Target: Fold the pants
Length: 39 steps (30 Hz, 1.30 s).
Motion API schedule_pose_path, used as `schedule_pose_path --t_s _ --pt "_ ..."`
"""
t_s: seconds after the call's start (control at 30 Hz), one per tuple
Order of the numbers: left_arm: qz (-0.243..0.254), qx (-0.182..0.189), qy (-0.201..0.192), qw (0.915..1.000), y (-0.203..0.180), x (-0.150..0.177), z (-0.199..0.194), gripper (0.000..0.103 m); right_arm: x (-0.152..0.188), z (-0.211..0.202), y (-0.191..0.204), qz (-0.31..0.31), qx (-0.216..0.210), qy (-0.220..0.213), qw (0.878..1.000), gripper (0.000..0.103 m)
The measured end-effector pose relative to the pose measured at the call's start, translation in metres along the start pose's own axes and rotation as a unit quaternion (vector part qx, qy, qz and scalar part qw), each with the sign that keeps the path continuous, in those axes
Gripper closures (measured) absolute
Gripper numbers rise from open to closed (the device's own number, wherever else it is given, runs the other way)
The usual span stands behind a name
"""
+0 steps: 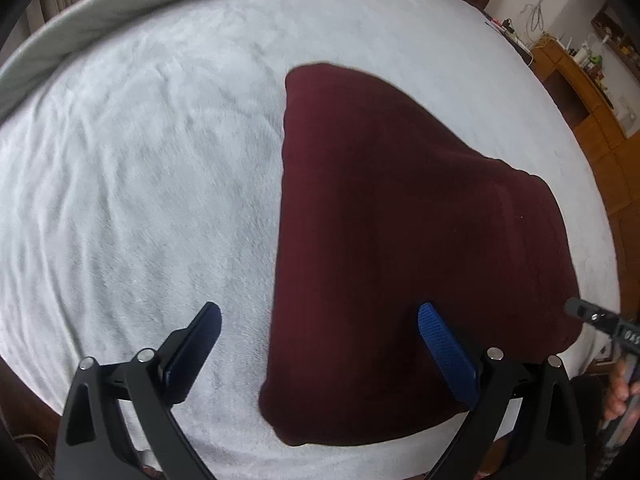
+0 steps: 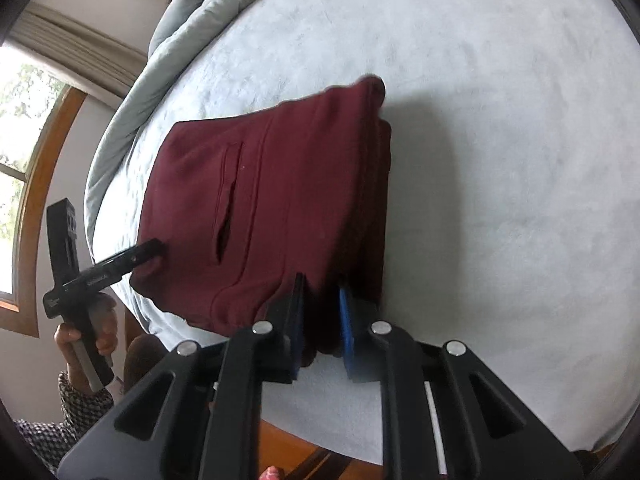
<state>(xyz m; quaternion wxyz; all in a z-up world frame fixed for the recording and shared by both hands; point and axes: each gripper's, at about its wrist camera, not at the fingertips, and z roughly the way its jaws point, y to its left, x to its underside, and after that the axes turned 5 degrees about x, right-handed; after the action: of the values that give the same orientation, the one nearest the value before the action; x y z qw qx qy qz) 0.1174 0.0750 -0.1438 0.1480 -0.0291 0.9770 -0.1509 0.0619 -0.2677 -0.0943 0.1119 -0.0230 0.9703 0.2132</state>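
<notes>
So the maroon pants (image 1: 400, 240) are already folded down to a compact stack on the pale blanket (image 1: 140, 180), and this looks like the setup for one more fold. Starting on the left: the left gripper (image 1: 320, 328) is spread wide with nothing in it. Its outer finger hangs over bare blanket, the blue-padded one (image 1: 444, 344) over the cloth, so the near left edge of the stack sits right in the gap. Over on the right, the right gripper (image 2: 322, 308) is pinched nearly closed on the near right corner of the pants, with a bunch of layers squeezed between the pads. My guess for what's next: the left needs to drop and clamp its edge so both corners lift evenly, otherwise the stack will skew.
</notes>
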Motion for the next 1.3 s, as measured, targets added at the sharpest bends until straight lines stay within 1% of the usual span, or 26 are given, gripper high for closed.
schedule_pose_path --t_s 0.1,0.17,0.23,0.27,0.3,0.37,0.4,0.47,0.57,0.6,0.63,0.67,0.7,0.73,0.8,0.83,0.87,0.9,1.0,1.07,1.1,1.17,1.2,1.27,1.3 --pt "-0.021 0.045 0.019 0.9986 0.01 -0.003 0.005 0.004 0.0 -0.005 0.004 -0.012 -0.004 -0.01 1.0 0.084" --pt "-0.024 0.06 0.027 0.9975 0.015 -0.005 0.006 0.004 -0.002 -0.009 0.004 -0.023 -0.006 -0.013 1.0 0.081" --pt "-0.026 0.083 0.038 0.9955 0.021 -0.008 0.008 0.004 -0.002 -0.011 0.002 -0.02 -0.016 -0.018 1.0 0.081" --pt "-0.03 0.098 0.045 0.9937 0.025 -0.008 0.01 0.004 -0.003 -0.01 0.003 -0.017 -0.019 -0.018 1.0 0.081" --pt "-0.04 0.127 0.058 0.9893 0.031 -0.008 0.013 0.004 -0.004 -0.008 0.003 -0.014 -0.02 -0.017 1.0 0.081" --pt "-0.057 0.156 0.075 0.9832 0.041 -0.007 0.019 0.004 -0.003 -0.006 -0.001 -0.008 -0.024 -0.016 1.0 0.081" --pt "-0.063 0.166 0.078 0.9811 0.045 -0.007 0.021 0.004 -0.004 -0.006 -0.004 -0.005 -0.027 -0.016 0.999 0.081" --pt "-0.064 0.173 0.079 0.9796 0.046 -0.005 0.022 0.004 -0.005 -0.006 -0.006 -0.001 -0.032 -0.016 0.999 0.081" --pt "-0.067 0.193 0.08 0.9756 0.046 -0.007 0.024 0.005 -0.007 -0.003 -0.006 -0.002 -0.031 -0.013 0.999 0.081" --pt "-0.068 0.198 0.079 0.9746 0.043 -0.007 0.025 0.007 -0.007 -0.002 -0.005 -0.002 -0.03 -0.013 0.999 0.08" --pt "-0.068 0.205 0.077 0.9734 0.042 -0.007 0.024 0.012 -0.007 -0.003 -0.006 -0.002 -0.031 -0.012 0.999 0.08" --pt "-0.066 0.2 0.077 0.9745 0.036 -0.007 0.024 0.017 -0.007 -0.003 -0.006 -0.001 -0.031 -0.012 0.999 0.08" --pt "-0.06 0.175 0.075 0.9799 0.032 -0.007 0.022 0.026 -0.007 -0.003 -0.006 -0.001 -0.03 -0.011 0.999 0.08" --pt "-0.052 0.156 0.074 0.9836 0.028 -0.007 0.02 0.029 -0.007 -0.003 -0.006 -0.002 -0.031 -0.011 0.999 0.08" --pt "-0.056 0.143 0.062 0.9863 0.024 -0.005 0.015 0.045 -0.007 -0.004 -0.005 -0.003 -0.031 -0.012 0.999 0.08" --pt "-0.058 0.136 0.056 0.9875 0.023 -0.005 0.011 0.049 -0.007 -0.005 -0.004 -0.004 -0.03 -0.012 0.999 0.08" --pt "-0.057 0.131 0.049 0.9884 0.022 -0.006 0.005 0.055 -0.007 -0.006 -0.003 -0.006 -0.03 -0.013 0.999 0.08" --pt "-0.056 0.13 0.037 0.9893 0.019 -0.006 -0.004 0.059 -0.006 -0.007 -0.001 -0.008 -0.029 -0.015 0.999 0.08" --pt "-0.037 0.116 0.021 0.9923 0.011 -0.006 -0.015 0.061 -0.005 -0.011 0.0 -0.015 -0.017 -0.021 1.0 0.08" --pt "-0.031 0.105 0.024 0.9937 0.011 -0.005 -0.005 0.06 -0.004 -0.005 -0.003 -0.009 -0.021 -0.012 1.0 0.079" --pt "-0.033 0.1 0.03 0.994 0.014 -0.005 0.005 0.059 -0.004 -0.001 -0.005 -0.005 -0.022 -0.006 1.0 0.076" --pt "-0.044 0.104 0.026 0.9932 0.018 -0.004 0.013 0.058 -0.004 0.003 -0.004 -0.003 -0.025 -0.004 1.0 0.075" --pt "-0.038 0.104 0.023 0.9936 0.016 -0.004 0.01 0.058 -0.004 0.002 -0.003 -0.006 -0.022 -0.006 1.0 0.076" --pt "-0.024 0.093 0.019 0.9952 0.012 -0.007 0.004 0.055 -0.003 0.0 -0.002 -0.013 -0.019 -0.009 1.0 0.075" --pt "-0.016 0.084 0.019 0.9962 0.008 -0.008 0.002 0.053 -0.004 -0.001 -0.002 -0.013 -0.021 -0.009 1.0 0.071"
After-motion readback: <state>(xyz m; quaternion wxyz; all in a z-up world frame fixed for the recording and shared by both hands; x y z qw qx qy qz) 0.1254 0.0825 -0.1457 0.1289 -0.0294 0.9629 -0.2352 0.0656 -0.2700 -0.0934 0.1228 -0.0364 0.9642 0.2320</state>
